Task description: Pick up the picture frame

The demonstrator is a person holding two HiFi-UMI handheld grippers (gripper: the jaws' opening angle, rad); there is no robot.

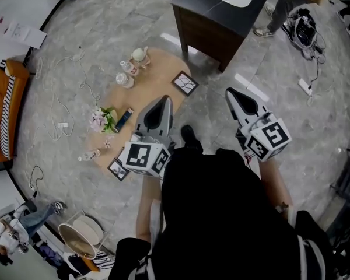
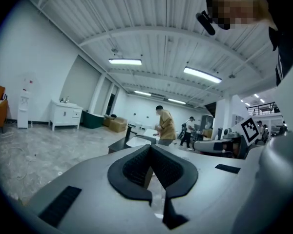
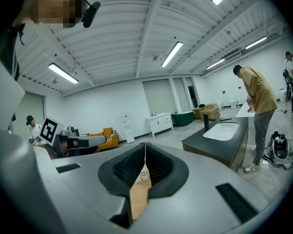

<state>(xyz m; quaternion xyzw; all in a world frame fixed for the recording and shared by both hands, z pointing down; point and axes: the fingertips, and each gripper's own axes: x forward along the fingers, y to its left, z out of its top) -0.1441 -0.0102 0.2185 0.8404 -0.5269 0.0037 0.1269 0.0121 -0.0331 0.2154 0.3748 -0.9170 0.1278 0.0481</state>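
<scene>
Left gripper [image 2: 150, 147] fingers: tips pressed together, nothing between them; only a sliver of table shows through the gap behind the pads. Right gripper [image 3: 145, 145] is the same, tips closed with nothing held, and I can see wood and small bottles through the slit. Both point forward and slightly nose-down, side by side and well apart, with the marker cubes at the back ends toward the body. In the head view the left gripper [image 1: 165, 100] hangs over the right part of the oval wooden table [image 1: 163, 74], and the right gripper [image 1: 230, 91] is off the table's right edge, over stone floor. Forearms run back under the dark torso; I can't make out the hands behind the cubes. The picture frame [image 1: 185, 83] lies flat at the table's far-right edge, between the two sets of tips and a bit beyond them, touched by neither. A second frame [image 1: 118, 169] sits at the near-left edge beside the left cube. Flowers [image 1: 103, 120] are at the left edge and bottles [image 1: 125, 74] at the far edge.
</scene>
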